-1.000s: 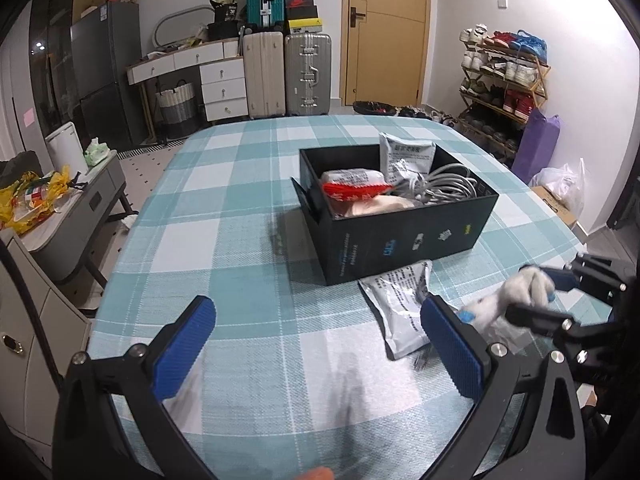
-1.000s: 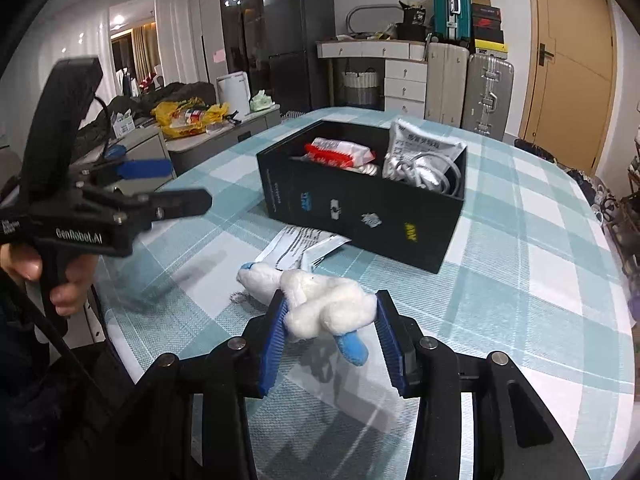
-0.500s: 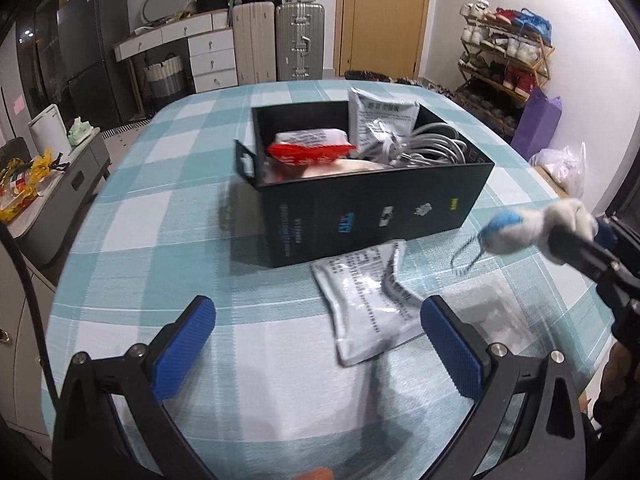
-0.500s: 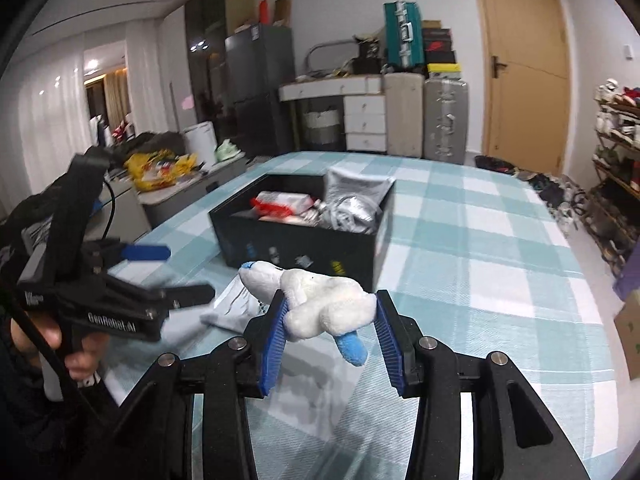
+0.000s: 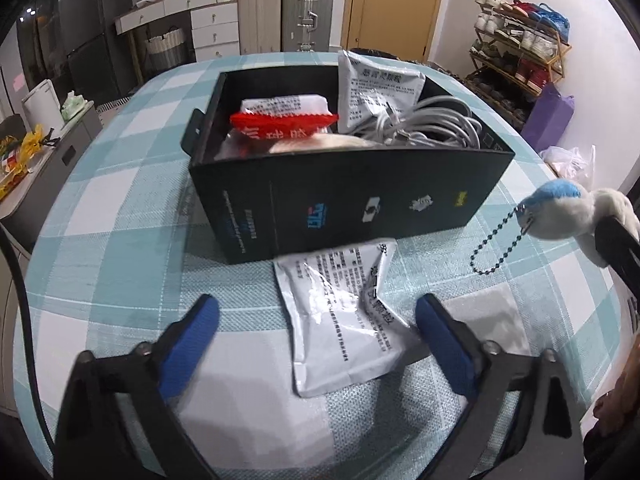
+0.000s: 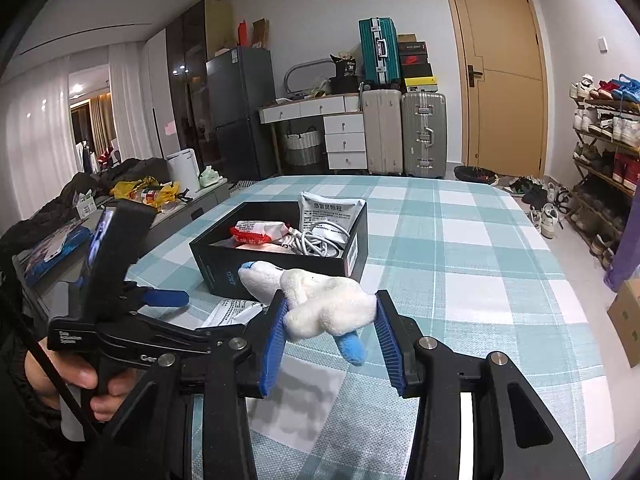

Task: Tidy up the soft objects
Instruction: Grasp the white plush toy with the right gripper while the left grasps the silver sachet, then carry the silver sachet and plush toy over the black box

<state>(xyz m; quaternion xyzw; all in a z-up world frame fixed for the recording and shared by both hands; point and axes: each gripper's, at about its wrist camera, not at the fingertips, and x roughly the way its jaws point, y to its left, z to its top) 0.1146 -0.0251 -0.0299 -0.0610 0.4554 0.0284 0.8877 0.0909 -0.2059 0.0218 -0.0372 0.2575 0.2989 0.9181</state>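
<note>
My right gripper (image 6: 330, 322) is shut on a white and blue plush toy (image 6: 320, 300) and holds it in the air, to the right of and nearer than the black box (image 6: 280, 268). The toy (image 5: 560, 216) with its bead chain (image 5: 496, 246) also shows at the right of the left wrist view. My left gripper (image 5: 316, 328) is open and empty, low over the table, with a silver pouch (image 5: 344, 312) lying between its fingers in front of the black box (image 5: 348, 196). The box holds a red and white packet (image 5: 284, 120), a silver pouch (image 5: 376, 88) and white cables (image 5: 432, 124).
The table has a teal and white checked cloth (image 6: 460, 240). Its right edge is near a shoe rack (image 6: 604, 152). Suitcases (image 6: 404, 132) and a drawer unit (image 6: 344, 136) stand beyond the far end. A low cabinet with clutter (image 6: 148, 196) lies left.
My right gripper has lifted the plush toy off the table and carried it up and toward the box. My left gripper has moved closer to the box, over the silver pouch.
</note>
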